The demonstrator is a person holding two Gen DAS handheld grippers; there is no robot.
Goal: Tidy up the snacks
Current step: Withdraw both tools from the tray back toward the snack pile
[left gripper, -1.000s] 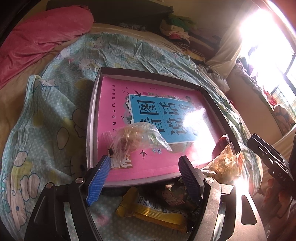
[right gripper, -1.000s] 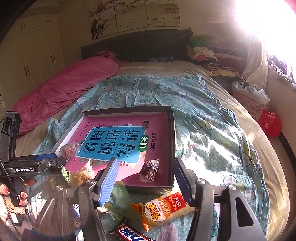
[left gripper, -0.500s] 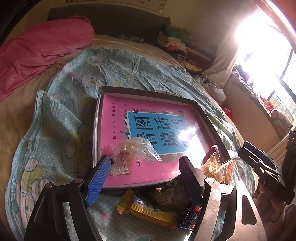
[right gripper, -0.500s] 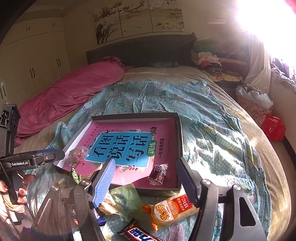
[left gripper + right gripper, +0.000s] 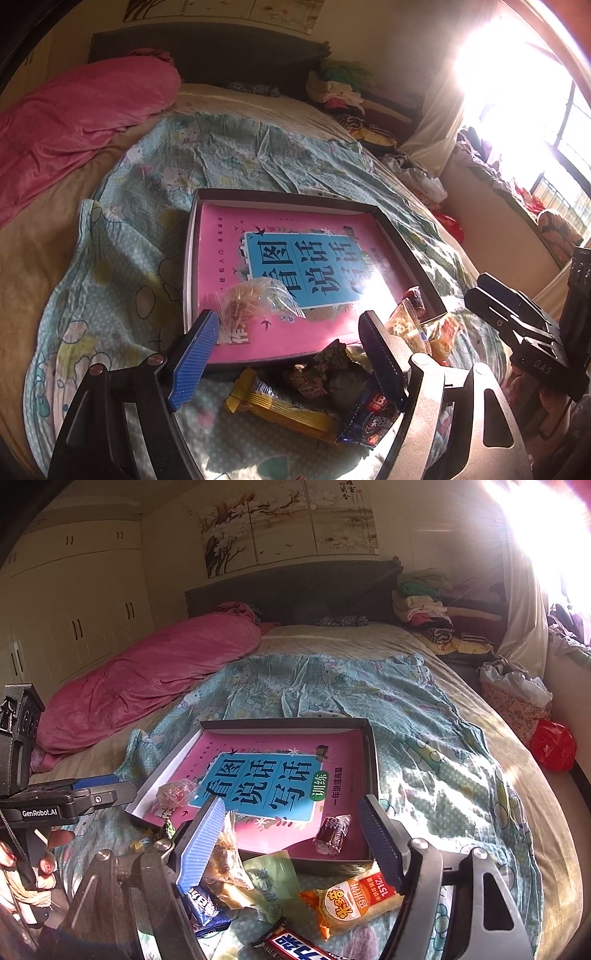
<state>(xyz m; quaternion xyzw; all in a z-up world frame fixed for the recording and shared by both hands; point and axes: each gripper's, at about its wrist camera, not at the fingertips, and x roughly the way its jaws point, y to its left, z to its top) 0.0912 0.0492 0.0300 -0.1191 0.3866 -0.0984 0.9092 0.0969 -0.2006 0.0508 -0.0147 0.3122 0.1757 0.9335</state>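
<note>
- Snacks are the job here, and most of them lie loose on the bed (image 5: 424, 709), heaped just in front of the shallow box (image 5: 371, 760).
- Right hand-held gripper (image 5: 291, 834) has just been opening its jaws; they stand apart with nothing pressed between them, above the near edge of the box.
- Left hand-held gripper (image 5: 284, 350) also hangs with its jaws apart and empty, over the near left corner of the box.
- Inside the box, on a pink book (image 5: 280, 771), lie two placed items: a dark wrapped candy (image 5: 332, 834) near the right wall and a clear-wrapped sweet (image 5: 255, 299) at the near left.
- Outside it wait an orange packet (image 5: 351, 897), a green packet (image 5: 273, 882), a chocolate bar (image 5: 295, 945), a blue-wrapped bar (image 5: 203, 904), a yellow packet (image 5: 280, 406) and a clear bag of brownish pieces (image 5: 225, 860).
- My judgement: the sorting has only begun, two in and six or so left.
</note>
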